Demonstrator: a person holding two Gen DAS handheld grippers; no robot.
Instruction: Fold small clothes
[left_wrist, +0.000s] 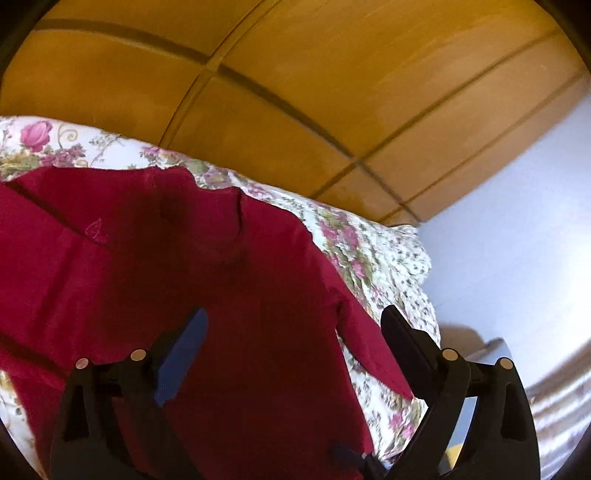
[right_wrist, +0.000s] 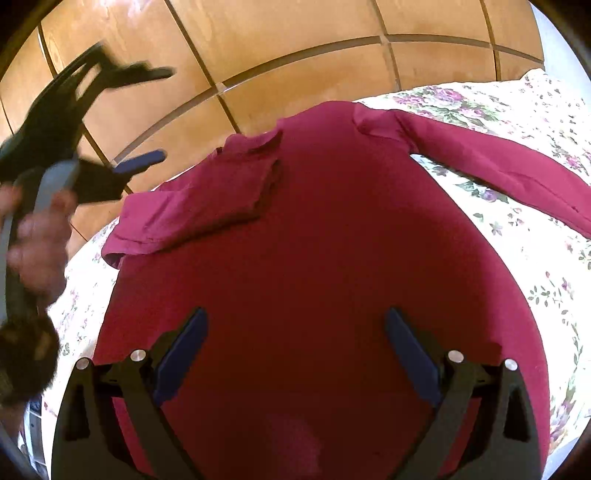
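Overhead, both grippers, left gripper (left_wrist: 291, 325) and right gripper (right_wrist: 295, 325), agape above red shirt (right_wrist: 314, 240) on floral bedspread (right_wrist: 535, 258), wooden wardrobe (right_wrist: 295, 37) behind.

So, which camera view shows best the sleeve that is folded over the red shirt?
The right wrist view shows it best: the folded sleeve lies whole on the red shirt, cuff to shoulder, on the floral bedspread. The left wrist view is too close; it shows only red cloth and creases, so the sleeve cannot be told apart there.

Wooden panelling (right_wrist: 295, 48), floral bedspread (right_wrist: 535, 258), pale wall (left_wrist: 517, 229)
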